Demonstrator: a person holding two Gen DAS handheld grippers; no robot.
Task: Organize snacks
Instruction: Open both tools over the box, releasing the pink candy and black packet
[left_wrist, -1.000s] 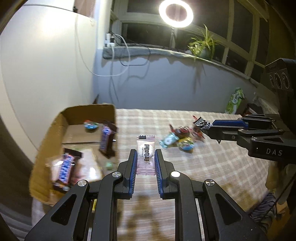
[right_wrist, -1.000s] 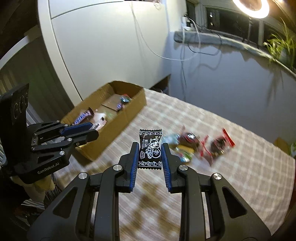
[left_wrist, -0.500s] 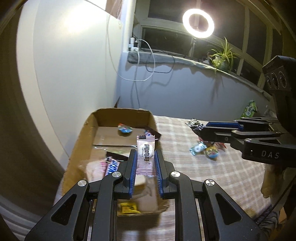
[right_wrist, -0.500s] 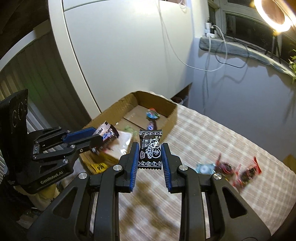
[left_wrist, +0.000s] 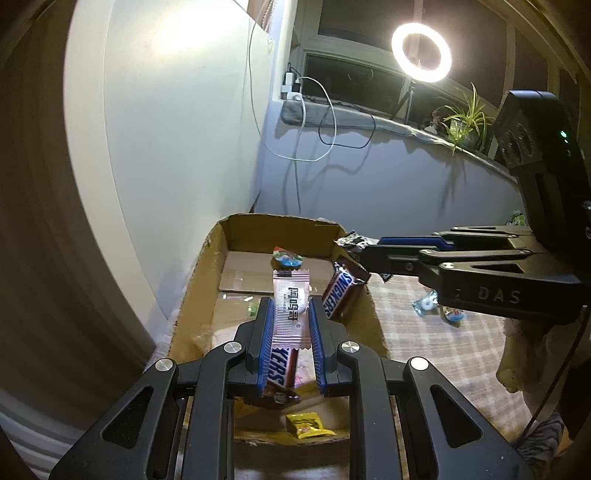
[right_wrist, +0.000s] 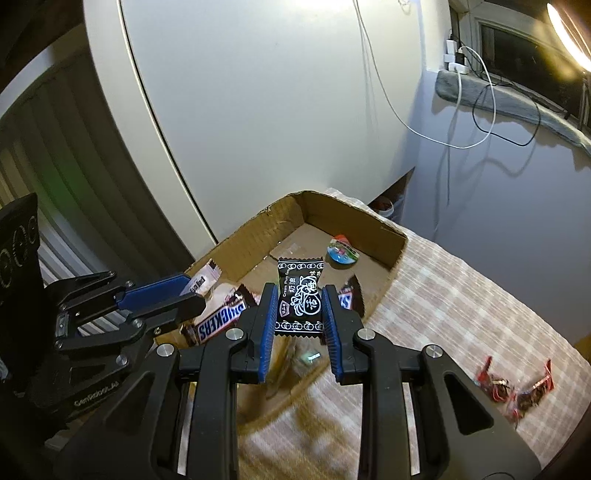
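Observation:
My left gripper (left_wrist: 291, 306) is shut on a white candy wrapper (left_wrist: 290, 306) and holds it above the open cardboard box (left_wrist: 280, 229). My right gripper (right_wrist: 300, 293) is shut on a black candy packet (right_wrist: 300, 297) over the box's near side (right_wrist: 391, 236). The box holds Snickers bars (left_wrist: 341, 291) (right_wrist: 218, 321), a round jelly candy (left_wrist: 286, 256) (right_wrist: 341, 253) and a yellow packet (left_wrist: 308, 430). In the right wrist view the left gripper (right_wrist: 192, 291) shows at the left, over the box. In the left wrist view the right gripper (left_wrist: 360, 245) reaches in from the right.
The box stands at the left end of a checked tablecloth (left_wrist: 424, 339), close to a white wall (left_wrist: 166, 129). Loose candies lie on the cloth: blue ones (left_wrist: 424, 304) and red wrappers (right_wrist: 515, 387). A windowsill with cables, a plant and a ring light runs behind.
Both grippers have carried their candies leftward from the table's middle to above the box. The box now fills the view centre; the loose candies have slid off to the right.

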